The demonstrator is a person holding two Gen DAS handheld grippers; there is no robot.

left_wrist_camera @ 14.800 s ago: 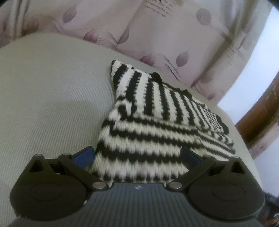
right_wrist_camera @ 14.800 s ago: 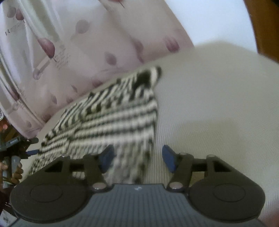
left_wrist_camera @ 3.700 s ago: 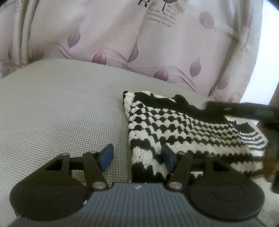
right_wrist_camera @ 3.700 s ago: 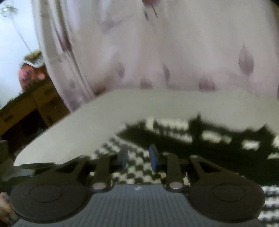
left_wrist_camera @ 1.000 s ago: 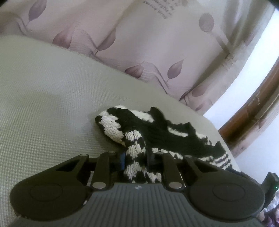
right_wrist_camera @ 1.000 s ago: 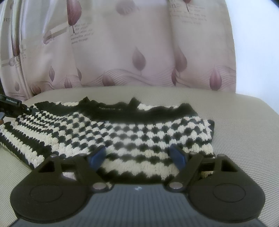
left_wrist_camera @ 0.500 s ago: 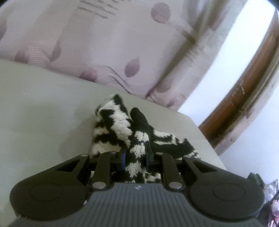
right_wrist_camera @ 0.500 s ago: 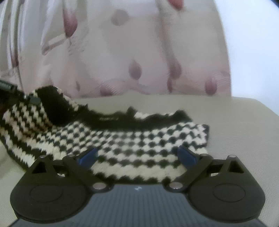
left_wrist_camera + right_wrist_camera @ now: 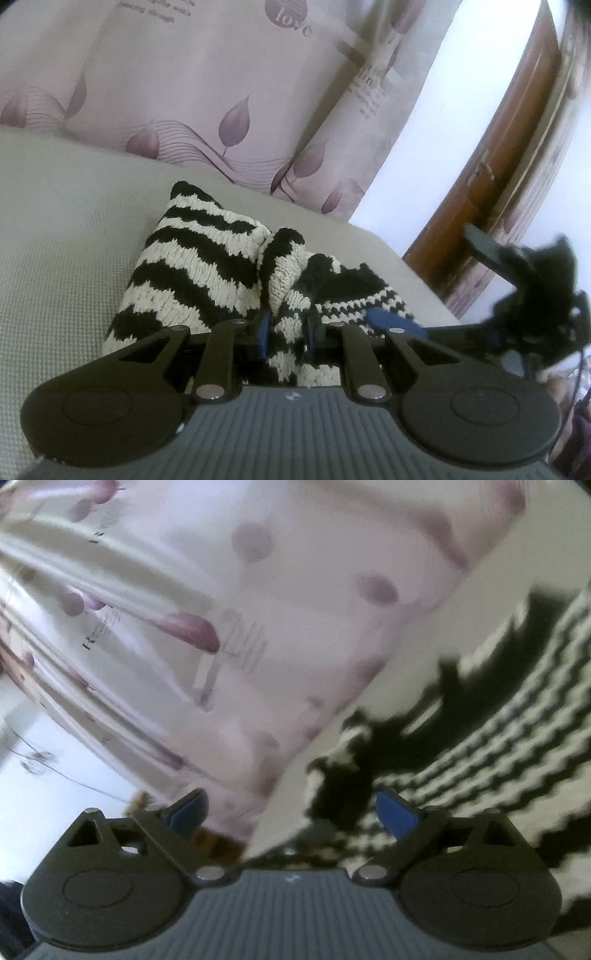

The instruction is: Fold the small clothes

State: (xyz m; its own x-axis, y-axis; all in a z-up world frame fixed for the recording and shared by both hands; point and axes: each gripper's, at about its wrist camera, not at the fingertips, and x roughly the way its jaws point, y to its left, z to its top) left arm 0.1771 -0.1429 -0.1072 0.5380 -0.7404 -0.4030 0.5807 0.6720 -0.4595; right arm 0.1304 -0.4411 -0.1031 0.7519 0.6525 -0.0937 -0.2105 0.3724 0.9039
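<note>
A small black-and-white knitted sweater (image 9: 207, 266) lies bunched on the pale cushion (image 9: 66, 229). My left gripper (image 9: 286, 336) is shut on a fold of it, lifted and doubled over the rest of the garment. In the left wrist view my right gripper (image 9: 436, 299) shows at the right edge with one blue pad (image 9: 395, 322) over the sweater's far end. The right wrist view is rolled and blurred: my right gripper (image 9: 291, 812) stands open, nothing between its fingers, with the sweater (image 9: 480, 746) at the right of the picture.
A pale pink curtain (image 9: 207, 85) printed with leaves hangs behind the cushion. A brown wooden door frame (image 9: 491, 206) stands at the right, past the cushion's rounded edge (image 9: 410, 266). Dark wooden furniture (image 9: 218, 843) shows faintly below the curtain in the right wrist view.
My left gripper has carried the pinched fold sideways over the sweater, which now stands bunched up. My right gripper has opened wider and rolled, tilting its view toward the curtain.
</note>
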